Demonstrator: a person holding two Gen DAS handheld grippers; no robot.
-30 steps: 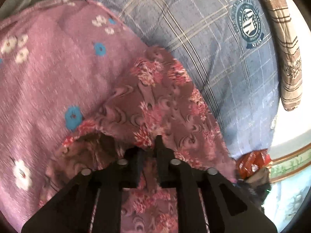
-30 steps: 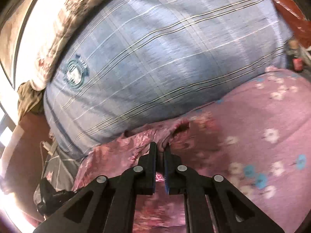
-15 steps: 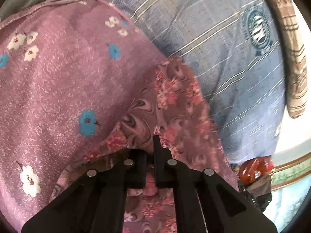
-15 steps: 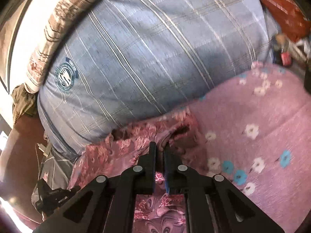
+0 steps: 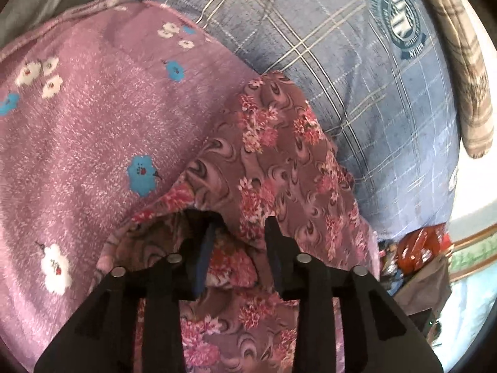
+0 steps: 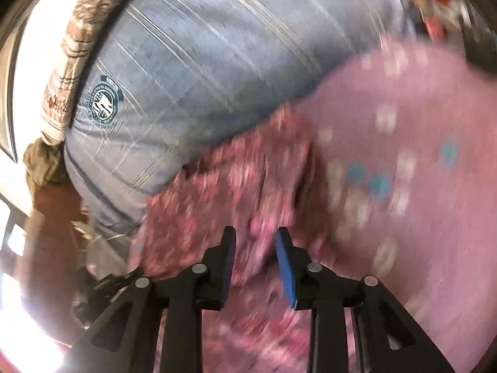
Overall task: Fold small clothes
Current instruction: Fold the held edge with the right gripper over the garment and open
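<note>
Covering most of both views, a blue checked sheet (image 5: 366,71) carries a round crest (image 5: 399,25), its lettering unreadable. Beside it, a pink blanket (image 5: 93,130) holds the flowered garment (image 5: 279,168). Left gripper (image 5: 237,227) and right gripper (image 6: 254,236) hover spread over it.
</note>
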